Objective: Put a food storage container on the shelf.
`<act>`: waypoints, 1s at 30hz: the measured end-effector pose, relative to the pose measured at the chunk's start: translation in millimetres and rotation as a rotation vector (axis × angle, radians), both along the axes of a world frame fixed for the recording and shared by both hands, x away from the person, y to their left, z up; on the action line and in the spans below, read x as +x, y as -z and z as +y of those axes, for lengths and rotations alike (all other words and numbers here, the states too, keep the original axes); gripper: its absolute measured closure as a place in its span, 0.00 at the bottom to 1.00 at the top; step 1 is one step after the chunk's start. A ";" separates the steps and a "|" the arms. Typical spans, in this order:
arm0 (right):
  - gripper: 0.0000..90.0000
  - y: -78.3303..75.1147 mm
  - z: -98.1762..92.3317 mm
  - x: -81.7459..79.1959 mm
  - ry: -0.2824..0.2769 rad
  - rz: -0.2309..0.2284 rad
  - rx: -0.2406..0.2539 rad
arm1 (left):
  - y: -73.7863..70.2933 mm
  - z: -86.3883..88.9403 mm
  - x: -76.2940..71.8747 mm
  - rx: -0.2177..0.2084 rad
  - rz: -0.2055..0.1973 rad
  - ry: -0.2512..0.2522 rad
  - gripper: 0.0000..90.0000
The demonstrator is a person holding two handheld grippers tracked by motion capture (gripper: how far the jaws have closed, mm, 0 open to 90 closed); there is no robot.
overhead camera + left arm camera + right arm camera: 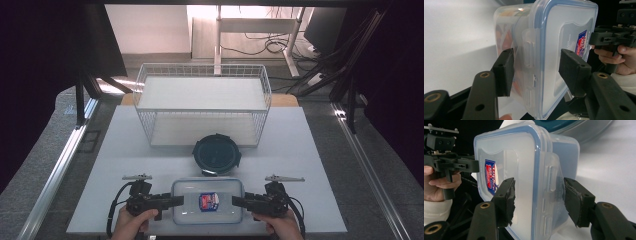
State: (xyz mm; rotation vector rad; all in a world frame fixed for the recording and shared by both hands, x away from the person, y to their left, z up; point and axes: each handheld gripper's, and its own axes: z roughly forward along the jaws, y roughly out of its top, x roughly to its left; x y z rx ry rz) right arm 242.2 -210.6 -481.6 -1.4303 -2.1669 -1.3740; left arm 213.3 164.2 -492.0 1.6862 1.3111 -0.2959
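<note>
Container: I see the clear plastic container (208, 201) with a blue-rimmed lid lying flat at the near edge of the table, midway between my two hands; a red and blue label (209, 200) sits on the lid's middle.
Left claw: my left claw (178, 200) points level at the container's left short end. In the left gripper view its jaws straddle the side latch (529, 48), one pad against the body, the other just at the lid face; I cannot tell if they press.
Right claw: my right claw (237, 201) mirrors it at the right short end. In the right gripper view the jaws sit half open around that end's latch (551, 173), pads close beside lid and base; whether they grip I cannot tell.
Contents: something orange shows through the wall in the left gripper view, too blurred to name.
Table: a white table (125, 150) carries a dark round lidded container (216, 154) just behind the clear one, and a white wire basket (202, 102) farther back.
Room: grey floor around the table, metal rails at both sides, a desk frame and cables beyond.
</note>
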 end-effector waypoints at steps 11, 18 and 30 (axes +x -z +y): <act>0.49 -13.3 -1.7 -3.2 -0.011 -0.057 0.001 | -15.6 -1.5 -5.1 0.011 -0.071 0.004 0.53; 0.49 -19.8 -2.4 -1.4 -0.017 -0.090 0.002 | -23.7 -2.4 -1.8 0.024 -0.099 0.013 0.53; 0.49 -43.3 -5.5 14.0 -0.007 -0.165 0.013 | -52.2 -4.7 20.1 0.043 -0.177 0.034 0.53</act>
